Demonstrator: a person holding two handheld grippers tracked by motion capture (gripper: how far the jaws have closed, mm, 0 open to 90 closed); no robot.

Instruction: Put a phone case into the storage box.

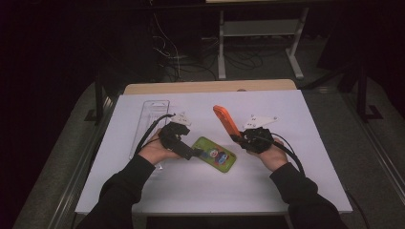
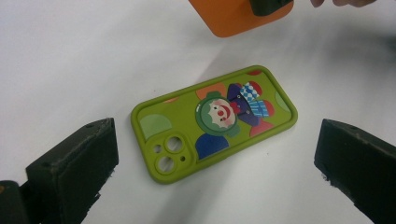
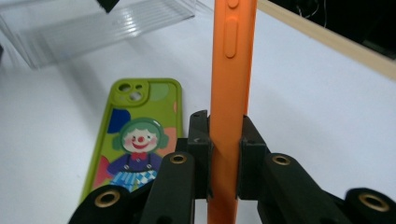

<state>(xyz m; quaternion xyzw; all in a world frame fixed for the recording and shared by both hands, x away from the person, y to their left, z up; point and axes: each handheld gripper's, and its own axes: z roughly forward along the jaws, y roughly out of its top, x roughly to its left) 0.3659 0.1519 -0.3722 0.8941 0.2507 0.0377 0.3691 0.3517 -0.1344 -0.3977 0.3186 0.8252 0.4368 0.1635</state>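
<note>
The right gripper (image 1: 242, 137) is clamped on an orange phone (image 1: 226, 120), its two jaws pressing the phone's flat faces near one end, so the phone sticks up and away toward eleven o'clock, lifted off the white table (image 1: 305, 162). In the right gripper view the phone's (image 3: 229, 93) edge with its side buttons runs straight up between the jaws.

The left gripper (image 1: 192, 152) hangs with its jaws spread wide and nothing between them, hovering just at the nine o'clock end of a green phone case (image 1: 215, 153). The case (image 2: 214, 122) lies flat on the table, picture side up: a clown, with the camera cut-outs at one end.

My guess is that the phone is meant to go into that case. So the picking-up looks done; left to do are lining the phone over the case, steadying the case with the free gripper, and pressing the phone in. The case would first need turning hollow side up, I think.

Count: one orange phone, one green case, one clear plastic tray (image 1: 149, 125) lying at ten o'clock of the case, two grippers.
</note>
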